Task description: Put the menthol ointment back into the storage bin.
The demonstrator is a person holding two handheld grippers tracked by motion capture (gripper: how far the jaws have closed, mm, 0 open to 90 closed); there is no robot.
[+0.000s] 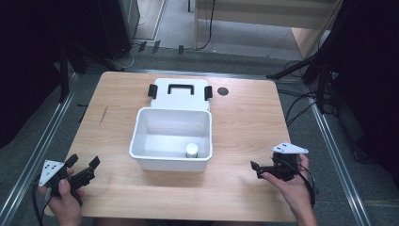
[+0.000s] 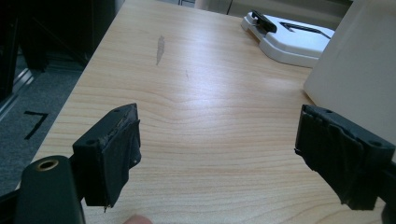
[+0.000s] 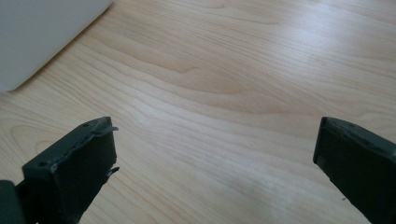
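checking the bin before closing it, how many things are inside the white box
1: a small white cylindrical container stands at the near right corner of the white box. The near wall hides a strip of the floor, so something low there could be missed.

jar (image 1: 192, 150) in bin (image 1: 141, 123) – lid (image 1: 180, 94) behind

one bin (image 1: 141, 136), one lid (image 1: 181, 96) — one cup (image 1: 192, 150)

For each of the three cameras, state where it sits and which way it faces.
High view: above the table's near edge, looking forward and down at the white bin; both hands with grippers show.
Left gripper view: on the left gripper, facing the lid.
Right gripper view: on the right gripper, facing the tabletop.
All share the bin.
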